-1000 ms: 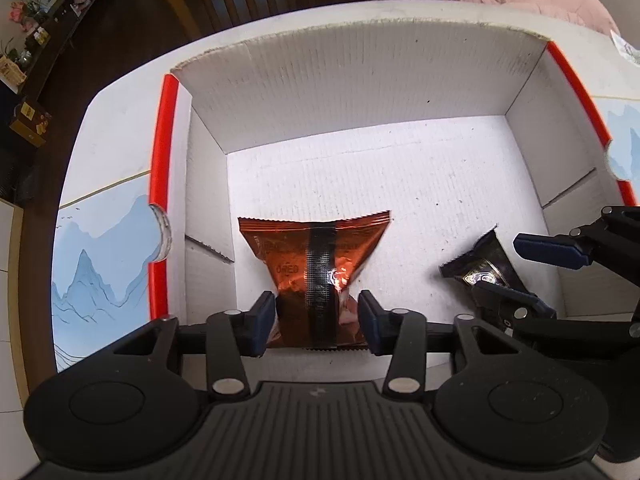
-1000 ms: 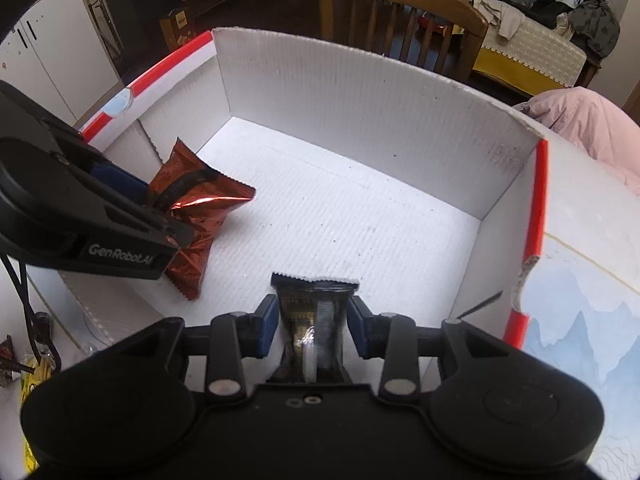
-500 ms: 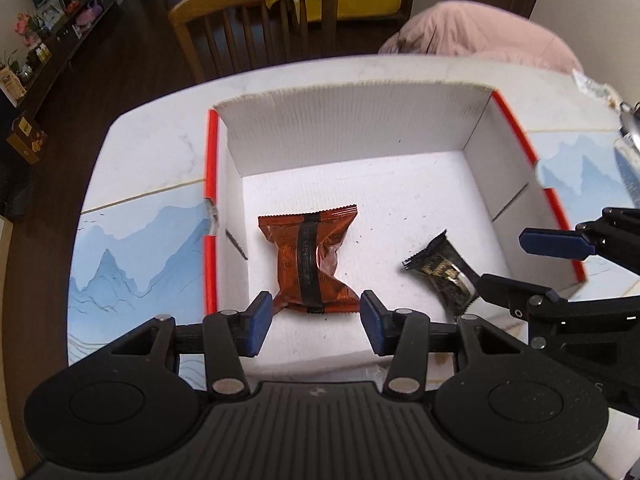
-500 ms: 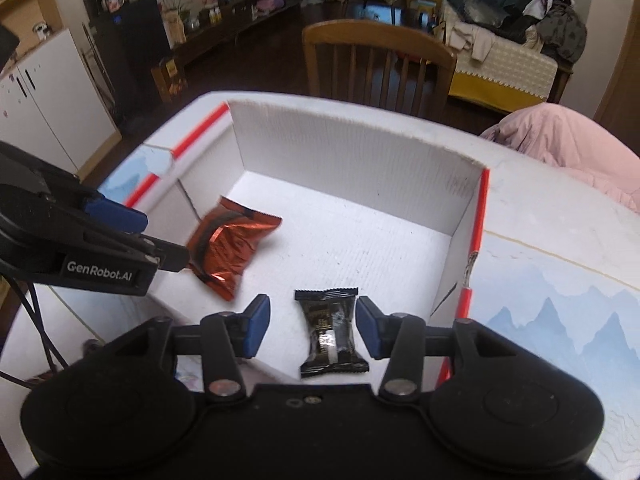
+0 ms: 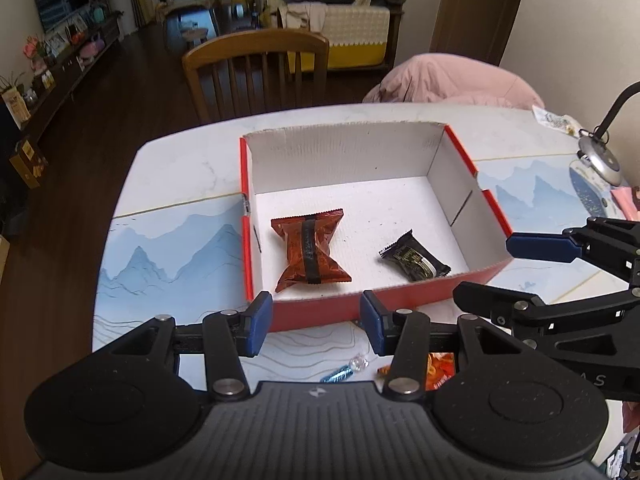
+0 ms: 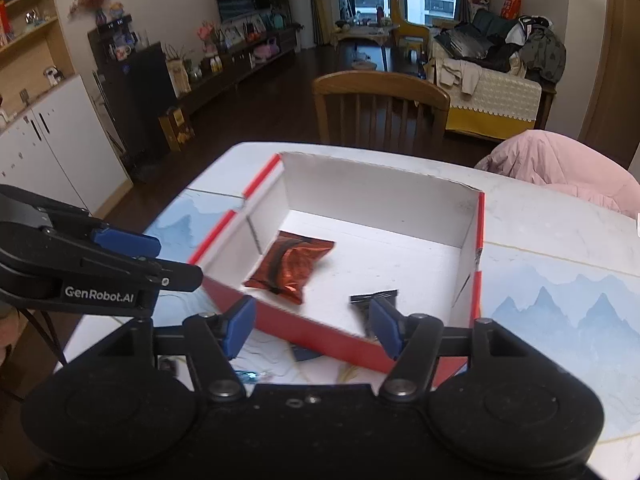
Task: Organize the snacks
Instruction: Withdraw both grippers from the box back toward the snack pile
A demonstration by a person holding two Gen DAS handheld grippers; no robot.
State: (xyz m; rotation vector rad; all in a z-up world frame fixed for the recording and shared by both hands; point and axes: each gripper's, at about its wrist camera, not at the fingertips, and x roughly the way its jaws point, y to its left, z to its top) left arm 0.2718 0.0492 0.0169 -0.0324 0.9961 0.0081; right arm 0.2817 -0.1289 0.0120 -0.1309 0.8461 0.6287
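A: We're looking down on the open cardboard box with red outer walls and a white corrugated inside (image 5: 316,312), sitting on the white tabletop with the blue mountain print (image 5: 168,248).

B: And two snacks lie on its floor. The shiny red-brown foil packet with a black stripe (image 5: 308,254) lies toward the left wall, and the small black wrapper with gold print (image 5: 414,258) is off to its right, clear of the red one.

A: Our left gripper (image 5: 316,322) hangs above the box's near wall, blue pads spread, nothing between them.

B: Same story on the other side. Our right gripper (image 6: 312,322) has its jaws opening as we speak, and nothing is pinched there. The black wrapper (image 6: 372,300) peeks out just behind its right pad, lying on the box floor.

A: From the left camera we catch that right gripper's fingers (image 5: 540,246) out beyond the box's right corner, apart.

B: Loose bits sit on the table in front of the box: a blue-wrapped sweet (image 5: 338,374) and an orange packet (image 5: 438,368).

A: Past the table, a wooden slat-back chair (image 5: 256,68) and a pink padded bundle (image 5: 452,82).
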